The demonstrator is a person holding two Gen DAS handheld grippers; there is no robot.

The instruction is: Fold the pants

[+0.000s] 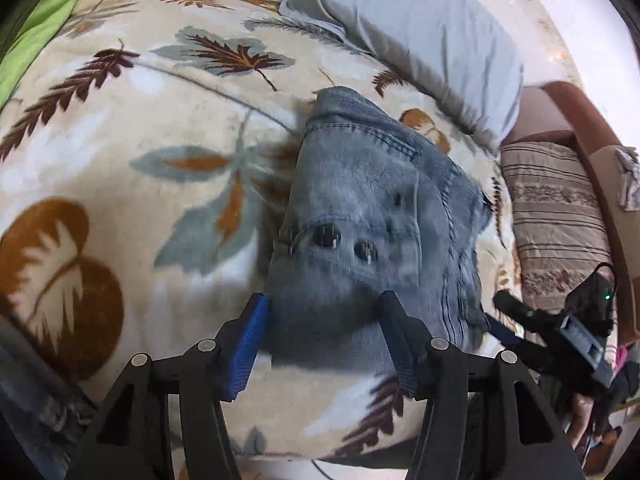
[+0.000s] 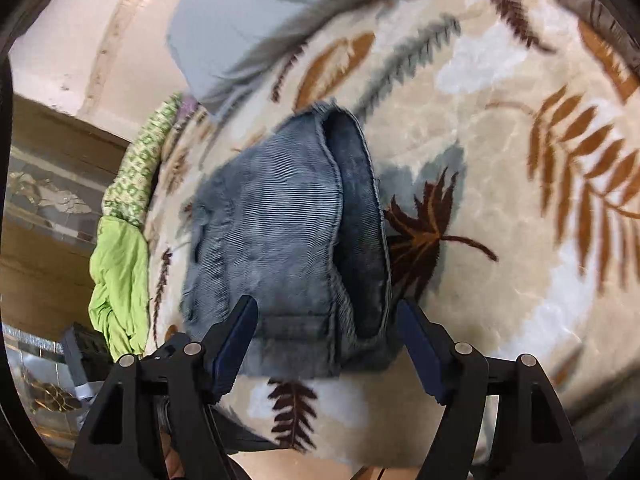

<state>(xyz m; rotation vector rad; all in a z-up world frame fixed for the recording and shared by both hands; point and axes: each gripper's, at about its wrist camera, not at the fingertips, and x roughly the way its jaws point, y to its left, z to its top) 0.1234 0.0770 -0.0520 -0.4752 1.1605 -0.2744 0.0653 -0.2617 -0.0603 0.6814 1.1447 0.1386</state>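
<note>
Folded blue jeans (image 1: pixel 360 216) lie in a compact bundle on a cream blanket with a leaf print (image 1: pixel 160 120). My left gripper (image 1: pixel 323 304) hovers over the near end of the bundle. Its jaws stand apart and the blue pads (image 1: pixel 248 344) press on nothing. In the right wrist view the jeans (image 2: pixel 272 232) show a leg opening with a dark inside (image 2: pixel 356 208). My right gripper (image 2: pixel 326 308) is open over their near edge, a finger at either side of the denim and none pinching it. The right gripper (image 1: pixel 504 316) also shows in the left wrist view, beside the jeans' right edge.
A grey pillow (image 1: pixel 420 40) lies beyond the jeans. A striped brown cushion (image 1: pixel 552 216) sits on a sofa arm at the right. A green cloth (image 2: pixel 120 272) is bunched at the blanket's left edge, with a wooden cabinet (image 2: pixel 48 152) behind it.
</note>
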